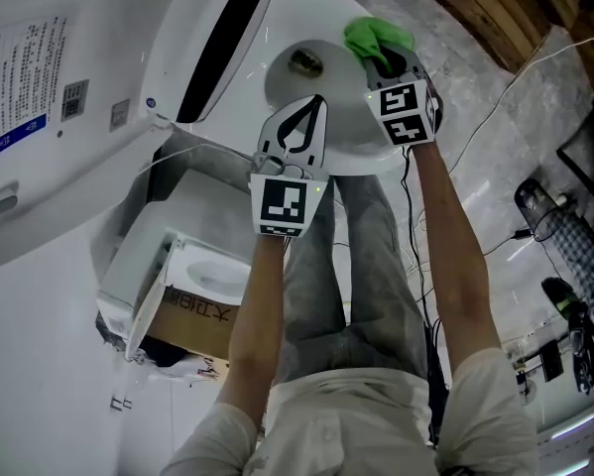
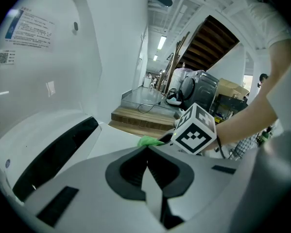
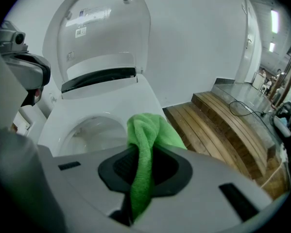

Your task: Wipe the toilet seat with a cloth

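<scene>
The right gripper has its fingers clamped on a green cloth. One narrow fold is pinched, and the rest is bunched up past the fingertips. In the head view the cloth sits over the front edge of the toilet, the end away from the raised lid; I cannot tell whether it touches yet. Nor can I tell whether the white ring round the bowl is the toilet seat or the bare rim. The left gripper hangs over the near edge of that ring, fingers pressed together with nothing between them. The pinch looks slight, so a firm drag could pull the cloth free or drop its loose end into the bowl. With so little padding under the tips, hard plastic might scrape the ring. The two grippers are close enough to knock on a wide sweep, and the cable trailing from the right one could snag. The lid's inner face carries a sticker with a blue band and a QR code. Its print is too small to read, as are the characters on the cardboard box on the floor.
</scene>
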{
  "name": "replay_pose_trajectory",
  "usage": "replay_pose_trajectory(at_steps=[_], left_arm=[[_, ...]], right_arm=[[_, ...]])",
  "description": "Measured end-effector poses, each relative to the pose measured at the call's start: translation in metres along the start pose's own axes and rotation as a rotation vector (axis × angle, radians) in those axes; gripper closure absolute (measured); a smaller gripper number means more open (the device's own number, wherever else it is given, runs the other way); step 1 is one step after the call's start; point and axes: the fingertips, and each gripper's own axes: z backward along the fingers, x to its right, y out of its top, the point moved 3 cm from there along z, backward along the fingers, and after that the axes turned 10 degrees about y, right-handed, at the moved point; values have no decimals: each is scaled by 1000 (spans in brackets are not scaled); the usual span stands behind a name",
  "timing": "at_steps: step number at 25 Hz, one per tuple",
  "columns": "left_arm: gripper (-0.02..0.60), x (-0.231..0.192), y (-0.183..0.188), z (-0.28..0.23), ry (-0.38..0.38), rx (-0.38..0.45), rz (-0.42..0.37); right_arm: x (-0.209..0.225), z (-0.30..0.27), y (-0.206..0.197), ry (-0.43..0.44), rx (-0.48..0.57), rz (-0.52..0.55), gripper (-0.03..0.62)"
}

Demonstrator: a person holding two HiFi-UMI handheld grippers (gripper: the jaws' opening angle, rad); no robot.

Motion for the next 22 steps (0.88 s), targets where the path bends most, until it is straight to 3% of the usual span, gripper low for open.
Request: replay_pose_trajectory(at_steps=[22], left_arm=[[569,44,-12,8,-70,-2,-46]], right_arm=[[1,44,-64,-43,-13,-87,549]])
